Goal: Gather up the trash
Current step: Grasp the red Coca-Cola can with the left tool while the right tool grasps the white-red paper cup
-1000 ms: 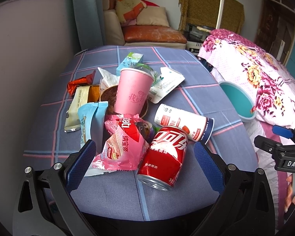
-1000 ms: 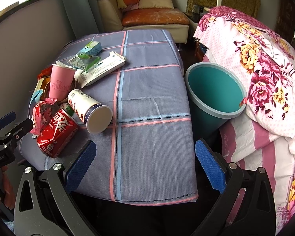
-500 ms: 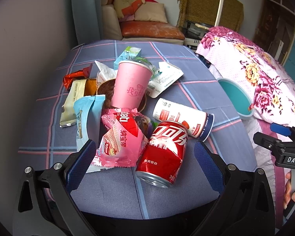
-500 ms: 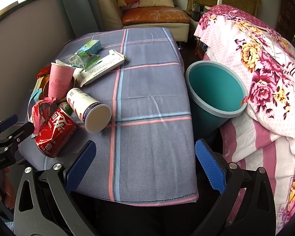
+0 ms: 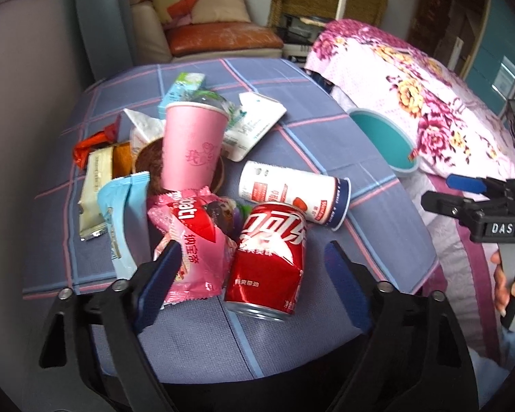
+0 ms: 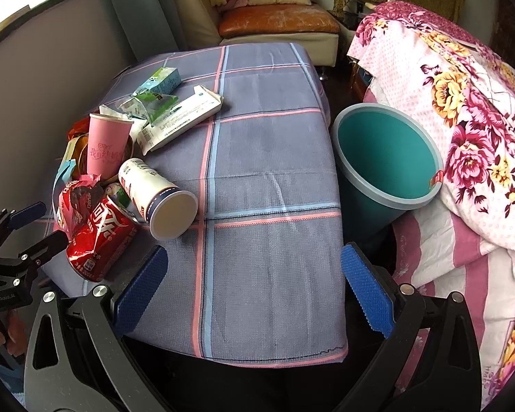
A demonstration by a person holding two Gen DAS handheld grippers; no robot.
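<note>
A dented red cola can [image 5: 267, 257] lies on its side near the front of the checked tablecloth [image 5: 292, 329], touching a pink snack wrapper [image 5: 192, 240]. My left gripper [image 5: 250, 274] hangs over both with its jaws closing. The left pad overlaps the wrapper, and the right pad stands clear of the can. Behind them lie a white paper cup [image 5: 292, 194] on its side and an upright pink cup [image 5: 192, 147]. My right gripper [image 6: 254, 288] is open over bare cloth, with the teal bin [image 6: 384, 158] beyond its right finger.
Light blue [image 5: 120, 206], cream [image 5: 94, 189] and orange [image 5: 89, 146] wrappers lie left of the pink cup. A white carton [image 6: 178, 116] and green box [image 6: 161, 80] sit behind. A floral quilt [image 6: 463, 120] presses against the bin. A sofa [image 6: 278, 24] stands beyond the table.
My left gripper's jaws have narrowed around the can and pink wrapper, and its view has tilted a little. The right gripper and the trash have stayed put.
</note>
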